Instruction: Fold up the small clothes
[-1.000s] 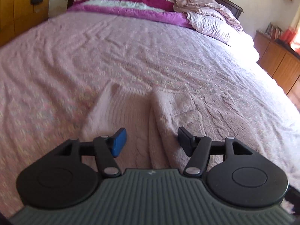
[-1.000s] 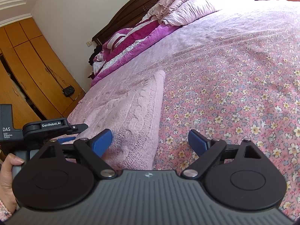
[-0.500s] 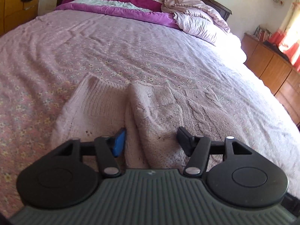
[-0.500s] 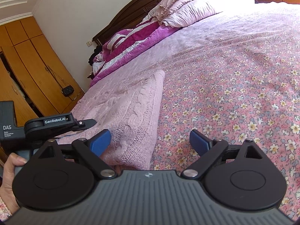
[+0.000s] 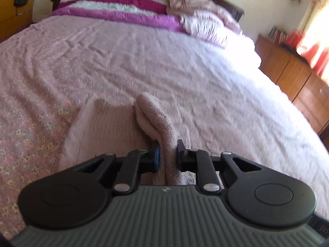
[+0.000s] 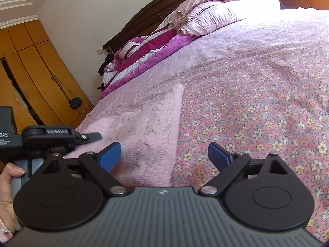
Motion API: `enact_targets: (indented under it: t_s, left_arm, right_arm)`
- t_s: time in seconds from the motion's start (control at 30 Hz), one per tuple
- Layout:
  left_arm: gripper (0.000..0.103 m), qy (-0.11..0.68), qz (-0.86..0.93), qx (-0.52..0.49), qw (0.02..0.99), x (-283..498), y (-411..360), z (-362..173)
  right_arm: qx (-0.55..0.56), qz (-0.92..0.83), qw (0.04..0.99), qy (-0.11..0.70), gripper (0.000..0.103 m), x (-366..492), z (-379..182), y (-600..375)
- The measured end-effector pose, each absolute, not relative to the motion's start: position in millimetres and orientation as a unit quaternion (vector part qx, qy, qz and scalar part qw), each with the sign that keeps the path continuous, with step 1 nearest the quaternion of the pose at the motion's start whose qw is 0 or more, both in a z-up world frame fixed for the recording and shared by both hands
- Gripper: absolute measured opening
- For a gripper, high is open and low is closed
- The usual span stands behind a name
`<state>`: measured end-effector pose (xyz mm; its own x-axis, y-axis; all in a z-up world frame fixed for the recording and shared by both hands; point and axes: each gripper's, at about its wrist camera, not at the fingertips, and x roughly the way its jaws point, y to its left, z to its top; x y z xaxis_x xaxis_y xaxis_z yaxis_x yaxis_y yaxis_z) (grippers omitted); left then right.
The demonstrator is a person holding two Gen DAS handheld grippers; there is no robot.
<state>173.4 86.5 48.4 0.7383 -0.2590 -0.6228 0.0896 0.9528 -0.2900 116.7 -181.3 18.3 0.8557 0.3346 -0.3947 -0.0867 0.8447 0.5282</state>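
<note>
Between the left hand-held gripper (image 5: 167,156) pads: pink sweater (image 5: 158,121) fold.

Your left wrist cam sat low, close over the pink knit (image 5: 107,129), facing the headboard (image 5: 226,4). Your right cam looked up-bed from its right; both shared knit, bedspread (image 6: 257,107), pillows.

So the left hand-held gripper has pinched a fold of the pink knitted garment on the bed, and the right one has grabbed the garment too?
Not quite. In the right wrist view the right hand-held gripper is open, its blue pads apart above the pink knitted garment and the floral bedspread, gripping nothing. The left hand-held gripper is indeed shut on a fold.
</note>
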Motion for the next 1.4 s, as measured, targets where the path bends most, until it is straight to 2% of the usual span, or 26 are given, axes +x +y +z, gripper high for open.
enact_targets:
  t_s: [0.33, 0.6, 0.87, 1.0, 1.17, 1.4]
  left_arm:
    - [0.022, 0.313, -0.082, -0.144, 0.935, 163.2, 83.0, 37.5]
    - [0.019, 0.271, -0.069, -0.076, 0.957, 153.5, 61.4, 39.1]
    - [0.017, 0.244, -0.084, -0.113, 0.96, 149.2, 99.9, 89.2]
    - [0.017, 0.266, -0.052, -0.091, 0.958, 147.6, 127.6, 91.3]
    - [0.017, 0.322, -0.009, -0.075, 0.944, 150.4, 156.6, 55.1]
    - [0.017, 0.326, 0.0, -0.077, 0.942, 142.4, 174.0, 44.6]
  right_arm:
    - [0.248, 0.118, 0.929, 0.248, 0.095, 111.8, 19.8, -173.3]
    - [0.251, 0.113, 0.929, 0.247, 0.095, 112.3, 18.9, -177.0]
    - [0.24, 0.125, 0.933, 0.238, 0.095, 114.3, 27.2, -172.1]
    - [0.231, 0.138, 0.934, 0.234, 0.095, 117.6, 32.2, -164.4]
    - [0.212, 0.158, 0.933, 0.244, 0.095, 124.8, 34.5, -146.4]
    - [0.183, 0.19, 0.926, 0.269, 0.095, 138.4, 37.8, -121.8]
